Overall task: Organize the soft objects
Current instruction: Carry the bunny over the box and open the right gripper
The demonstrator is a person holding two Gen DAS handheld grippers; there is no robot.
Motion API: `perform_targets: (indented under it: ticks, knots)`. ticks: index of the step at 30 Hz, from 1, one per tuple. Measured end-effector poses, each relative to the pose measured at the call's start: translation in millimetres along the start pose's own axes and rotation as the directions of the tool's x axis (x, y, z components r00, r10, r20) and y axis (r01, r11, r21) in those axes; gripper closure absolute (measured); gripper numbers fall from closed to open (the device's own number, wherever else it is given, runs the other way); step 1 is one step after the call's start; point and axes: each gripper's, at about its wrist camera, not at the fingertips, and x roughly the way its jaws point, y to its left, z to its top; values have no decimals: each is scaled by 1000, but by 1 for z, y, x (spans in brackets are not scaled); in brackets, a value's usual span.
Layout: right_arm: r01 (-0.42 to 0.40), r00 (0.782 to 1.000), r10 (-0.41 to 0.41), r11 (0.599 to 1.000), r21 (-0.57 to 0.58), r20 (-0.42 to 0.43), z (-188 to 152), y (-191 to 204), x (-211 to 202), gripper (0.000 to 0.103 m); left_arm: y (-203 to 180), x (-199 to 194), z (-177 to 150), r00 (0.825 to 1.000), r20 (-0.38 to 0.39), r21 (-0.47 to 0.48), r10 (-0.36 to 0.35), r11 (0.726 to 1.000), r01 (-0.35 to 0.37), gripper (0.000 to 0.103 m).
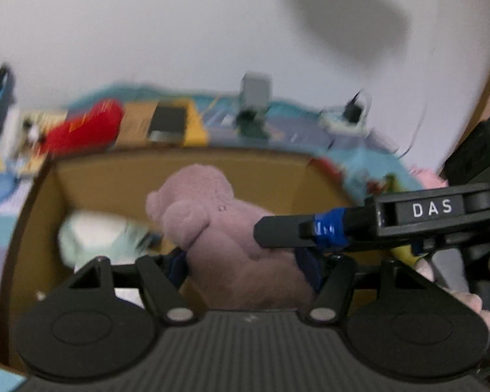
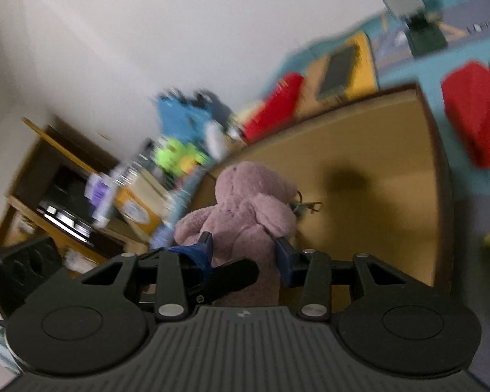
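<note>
The left gripper point(image 1: 245, 261) has its fingers point(image 1: 176, 263) set fairly wide and pressed into the lower body of the pink plush toy point(image 1: 212, 219), one blue-taped pad on each flank, so the toy is clamped there. The right gripper point(image 2: 245, 250) grips the same pink plush toy point(image 2: 245, 202) with its fingers point(image 2: 285, 254) much narrower, pinching what looks like a thinner part of the body below the head; in the left wrist view one of its black fingers reaches in from the right and lies against the toy's side. The toy hangs between the two grips over the open cardboard box point(image 1: 91, 176), its head up and the brown box floor behind it. I judge it light and very soft: the pile gives under the pads, nothing in it can break, and it is more likely to sag or fold than to slip. The thick torso is the best place to hold it, since an ear or limb would stretch. A pale soft item point(image 1: 94, 238) already lies in the box at the left, blurred. Outside the box, a red soft object point(image 1: 88, 127) rests on the colourful floor mat point(image 1: 359, 160).
</note>
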Motion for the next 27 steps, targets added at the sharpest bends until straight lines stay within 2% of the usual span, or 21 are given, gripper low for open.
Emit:
perform_targets:
  ticks: [2,4,6,16,23,27]
  knots:
    - [67,998,-68,995,-72,-5,-11,9,2,77,13,11,-9,998,-53,-16,30,999,-31,36]
    - [107,994,-109,987,-116,-3,-16,15,6,77,23,6,-16,998,-57,-35,26,999,-28,30]
    - [100,994,-103,990,-101,-23,-18,13,6,77,26,-1,-19,999,-41,-36,26,999,-28,27]
    - [132,991,-130,990,-48,42,-22,16,-17,77,8,-13,-8,990,-71,-19,120,992,-122,25]
    - [179,981,-170,980,-87,96,-28,24,-38,78,-15,-18,-2,983,-77,26,164,986,-162,17]
    - [177,979,-166,980,-94,118,-32,25,-53,78,-28,-21,-1,978,-67,54,200,979,-196,17]
